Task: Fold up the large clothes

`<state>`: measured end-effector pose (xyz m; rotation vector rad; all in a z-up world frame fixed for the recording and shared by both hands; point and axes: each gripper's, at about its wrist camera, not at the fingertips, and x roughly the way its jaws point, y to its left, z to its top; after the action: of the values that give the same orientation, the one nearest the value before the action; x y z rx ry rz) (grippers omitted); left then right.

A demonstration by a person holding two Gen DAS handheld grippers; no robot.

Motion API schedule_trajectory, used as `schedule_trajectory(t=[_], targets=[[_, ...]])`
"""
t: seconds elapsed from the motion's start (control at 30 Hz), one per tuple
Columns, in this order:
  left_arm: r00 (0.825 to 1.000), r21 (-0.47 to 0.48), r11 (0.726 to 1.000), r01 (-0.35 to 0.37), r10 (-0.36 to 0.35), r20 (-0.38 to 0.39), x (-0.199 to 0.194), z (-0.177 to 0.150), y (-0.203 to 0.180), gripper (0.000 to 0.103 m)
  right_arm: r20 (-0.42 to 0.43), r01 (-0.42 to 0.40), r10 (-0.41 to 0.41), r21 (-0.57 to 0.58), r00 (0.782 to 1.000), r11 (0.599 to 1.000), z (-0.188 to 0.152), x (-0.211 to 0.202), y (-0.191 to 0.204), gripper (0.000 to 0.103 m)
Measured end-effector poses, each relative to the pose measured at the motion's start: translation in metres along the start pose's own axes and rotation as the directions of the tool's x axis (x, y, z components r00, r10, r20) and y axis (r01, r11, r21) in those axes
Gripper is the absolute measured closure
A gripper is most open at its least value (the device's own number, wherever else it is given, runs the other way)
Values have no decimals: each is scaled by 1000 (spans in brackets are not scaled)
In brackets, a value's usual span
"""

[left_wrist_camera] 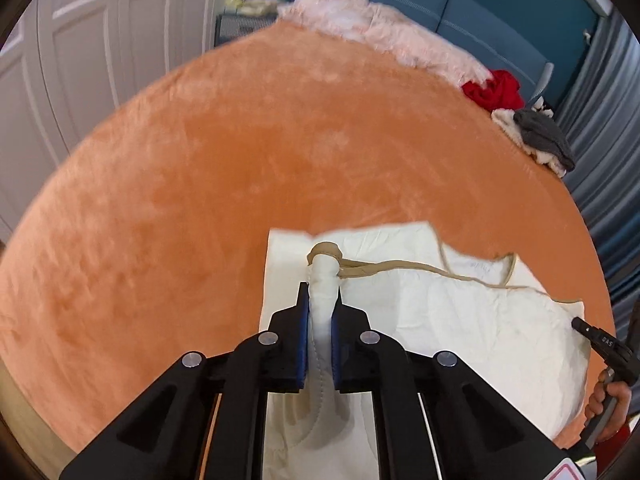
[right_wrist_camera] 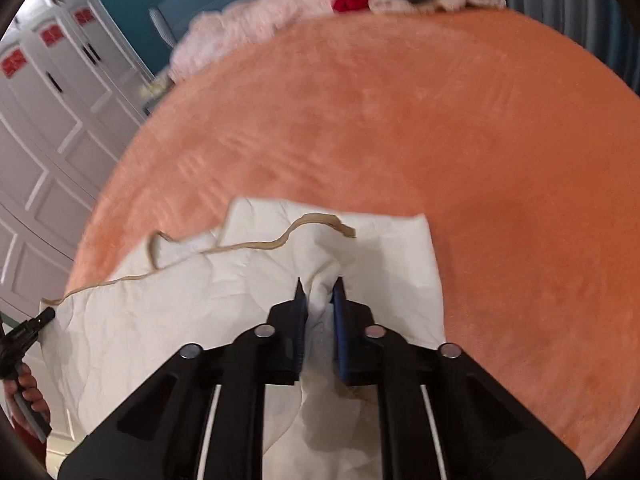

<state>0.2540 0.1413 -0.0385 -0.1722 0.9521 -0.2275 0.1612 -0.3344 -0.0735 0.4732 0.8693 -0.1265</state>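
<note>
Both hand-held grippers are clenched on the white garment (left_wrist_camera: pixel 460 320), which lies on the orange bed cover (left_wrist_camera: pixel 240 160) at its near edge. The left hand-held gripper (left_wrist_camera: pixel 322 300) pinches a bunched roll of fabric that ends in a tan-trimmed tip. The right hand-held gripper (right_wrist_camera: pixel 320 300) pinches a raised ridge of plain white cloth.

Procedure for the step in hand, judged to be carrying a held edge over the body of the garment to form a fold:
- Keep both grips at equal height so the carried edge stays straight.
- Move both grippers together toward 12 o'clock; uneven travel is likely to skew the fold line.
- Hold light tension between the two grips. Slack would let the middle sag and crease.
- Lower the edge flat before releasing, and align it with the far edge of the cloth.

Garment condition: white, soft and wrinkled, with stitched lines visible near the left gripper. A narrow tan trim (right_wrist_camera: pixel 248 246) runs along an edge and wanders loosely across the upper surface. In the right wrist view the far corner at 1 o'clock is fairly square. The fabric appears light and is likely to shift easily.

A pile of other clothes (left_wrist_camera: pixel 400 36) lies at the far edge of the bed, well apart.
</note>
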Motion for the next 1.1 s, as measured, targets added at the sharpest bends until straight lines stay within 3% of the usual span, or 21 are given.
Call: schedule_trajectory(t=[0.17, 0.27, 0.47, 0.6, 0.77, 0.93, 1.1], targets=[[992, 16, 999, 40, -41, 121, -35, 27, -17, 97, 151, -47, 44, 16, 988, 999, 16, -52, -5, 96], [989, 25, 999, 36, -39, 143, -29, 51, -29, 97, 188, -26, 22, 15, 982, 1000, 35, -57, -3, 96], [994, 51, 994, -92, 90, 56, 45, 70, -40, 97, 119, 81, -83, 18, 989, 997, 48, -1, 4, 96], [988, 70, 985, -156, 157, -1, 90, 60, -36, 97, 53, 161, -160, -20, 986, 987, 39, 36, 2, 96], [976, 94, 976, -199, 206, -71, 132, 37, -25, 96, 4, 178, -178, -27, 984, 984, 23, 67, -8, 95], [972, 111, 968, -224, 231, -53, 150, 22, -22, 94, 8, 181, -181, -36, 983, 983, 11, 81, -11, 93], [959, 120, 953, -278, 283, -23, 157, 15, -25, 86, 28, 223, -221, -71, 975, 972, 7, 87, -4, 92]])
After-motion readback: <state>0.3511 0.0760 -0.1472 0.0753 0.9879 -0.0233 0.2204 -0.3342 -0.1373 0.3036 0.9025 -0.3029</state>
